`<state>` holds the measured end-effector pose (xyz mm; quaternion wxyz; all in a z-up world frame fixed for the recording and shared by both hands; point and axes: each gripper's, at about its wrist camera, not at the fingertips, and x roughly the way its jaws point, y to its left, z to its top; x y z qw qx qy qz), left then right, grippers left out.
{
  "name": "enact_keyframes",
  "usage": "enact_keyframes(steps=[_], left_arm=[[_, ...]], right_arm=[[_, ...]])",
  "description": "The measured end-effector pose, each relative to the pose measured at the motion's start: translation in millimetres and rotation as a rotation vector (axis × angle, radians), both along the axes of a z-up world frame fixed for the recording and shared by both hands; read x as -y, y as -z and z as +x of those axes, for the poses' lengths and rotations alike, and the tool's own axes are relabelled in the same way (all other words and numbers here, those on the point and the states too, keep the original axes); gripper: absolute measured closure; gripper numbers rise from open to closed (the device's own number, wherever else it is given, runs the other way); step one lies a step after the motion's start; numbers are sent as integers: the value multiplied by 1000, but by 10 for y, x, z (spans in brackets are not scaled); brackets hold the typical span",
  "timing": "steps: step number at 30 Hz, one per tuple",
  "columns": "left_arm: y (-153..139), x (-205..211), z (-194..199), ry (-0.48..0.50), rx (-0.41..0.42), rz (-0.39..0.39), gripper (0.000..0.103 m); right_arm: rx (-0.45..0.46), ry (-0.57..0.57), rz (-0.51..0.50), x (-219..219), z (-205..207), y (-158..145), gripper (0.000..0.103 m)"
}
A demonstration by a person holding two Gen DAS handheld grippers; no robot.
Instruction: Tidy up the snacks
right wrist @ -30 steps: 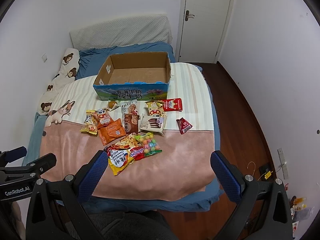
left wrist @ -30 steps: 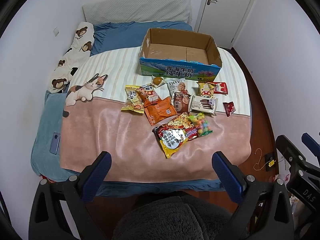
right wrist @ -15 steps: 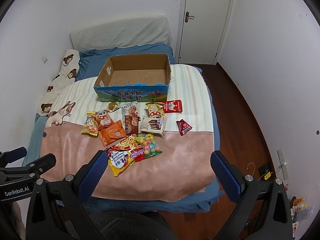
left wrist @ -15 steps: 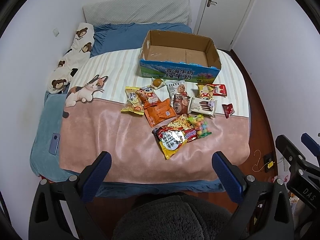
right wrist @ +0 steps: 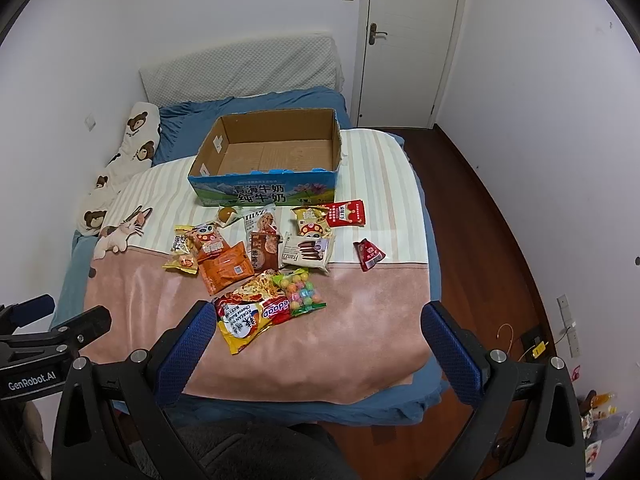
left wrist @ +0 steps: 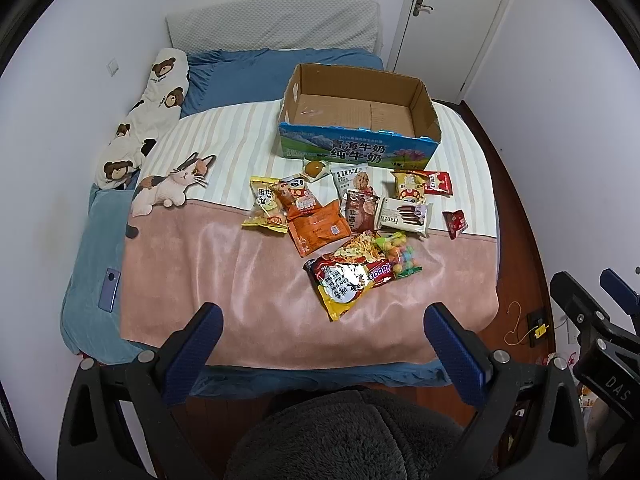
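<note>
Several snack packets lie in a loose pile on the bed, among them a large noodle packet [left wrist: 344, 282] [right wrist: 246, 320], an orange packet [left wrist: 320, 230] [right wrist: 226, 270], a bag of coloured candy balls [left wrist: 400, 258] [right wrist: 300, 290] and a small red packet [left wrist: 455, 222] [right wrist: 369, 254] off to the right. An open, empty cardboard box [left wrist: 356, 114] [right wrist: 272, 156] with a blue printed front stands behind them. My left gripper [left wrist: 322, 348] and right gripper [right wrist: 316, 346] are both open and empty, held above the foot of the bed, well short of the snacks.
The bed has a pink and striped blanket [left wrist: 240, 272], a cat plush [left wrist: 172, 188], a bear-print pillow [left wrist: 156, 96] and a phone [left wrist: 109, 284] at the left edge. White walls close in on both sides. A door [right wrist: 408, 40] and wooden floor [right wrist: 480, 240] lie to the right.
Both cameras have eased slightly closer to the bed. The snacks and box have not moved, and both grippers stay open.
</note>
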<state>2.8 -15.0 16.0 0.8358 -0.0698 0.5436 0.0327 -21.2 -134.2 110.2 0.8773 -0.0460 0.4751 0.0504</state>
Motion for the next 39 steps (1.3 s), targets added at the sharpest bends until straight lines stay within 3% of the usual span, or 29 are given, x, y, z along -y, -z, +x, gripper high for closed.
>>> enact_keyframes(steps=[34,39], left_arm=[[-29,-33,-33,-2,6,1,0],[3,-78,12,-24,21,24,0]], right_arm=[[7,-3,19,-13,-7,-44,0],[-29,21,61,25,142,101,0]])
